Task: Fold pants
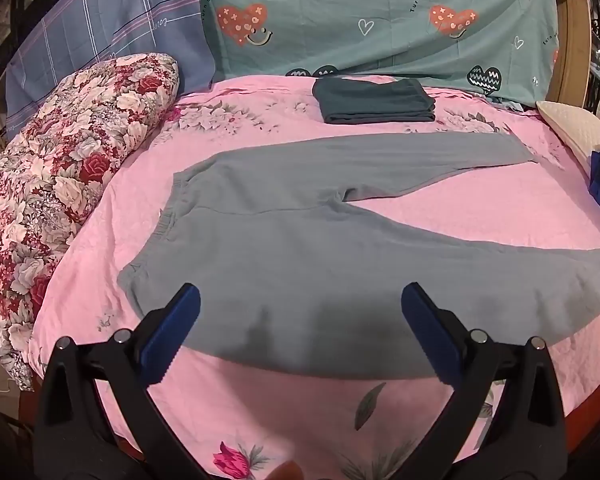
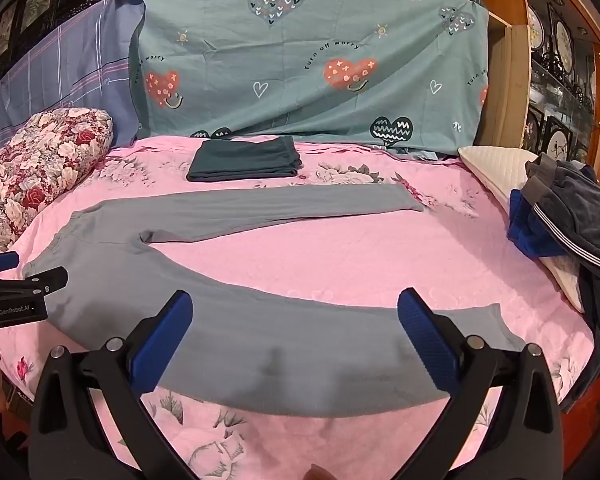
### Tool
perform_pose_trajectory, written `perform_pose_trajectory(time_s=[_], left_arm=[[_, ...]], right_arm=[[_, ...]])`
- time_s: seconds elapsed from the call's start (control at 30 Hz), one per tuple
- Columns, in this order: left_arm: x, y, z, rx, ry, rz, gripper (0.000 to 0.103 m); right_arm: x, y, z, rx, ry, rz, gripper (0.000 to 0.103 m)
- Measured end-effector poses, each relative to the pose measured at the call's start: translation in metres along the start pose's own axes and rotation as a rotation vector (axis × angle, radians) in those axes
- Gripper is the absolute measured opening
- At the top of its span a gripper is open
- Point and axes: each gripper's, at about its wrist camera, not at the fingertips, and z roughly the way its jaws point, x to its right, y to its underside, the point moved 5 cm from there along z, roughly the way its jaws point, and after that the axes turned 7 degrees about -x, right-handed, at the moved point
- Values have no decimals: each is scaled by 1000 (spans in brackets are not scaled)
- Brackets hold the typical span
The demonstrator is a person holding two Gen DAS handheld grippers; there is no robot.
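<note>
my left gripper [image 1: 300, 300] hangs wide open, holding nothing, over the near hip of the grey pants [image 1: 300, 248]. my right gripper [image 2: 294, 308] is just as wide and holds nothing, above the near leg. the pants lie flat on the pink bedspread [image 2: 340, 248], waistband left, legs splayed rightward in a v. only the right view shows the left gripper from the side, labelled "genrobot.ai", and the full clothes pile [image 2: 560, 216] on the white pillow [image 2: 488, 168]. bare pink shows between the legs and along the near edge. folded dark pants [image 1: 374, 100] sit at the back, apart from the grey ones. the teal sheet [image 2: 300, 60] reads "turn off worry".
</note>
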Motion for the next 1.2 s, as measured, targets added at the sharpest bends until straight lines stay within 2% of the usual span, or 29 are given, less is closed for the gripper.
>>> perform_pose_trajectory(time_s=[1.2], left_arm=[[3,0,5,0,-8,6,101]], right_arm=[[-6,3,2,-4,-1,-18,102]])
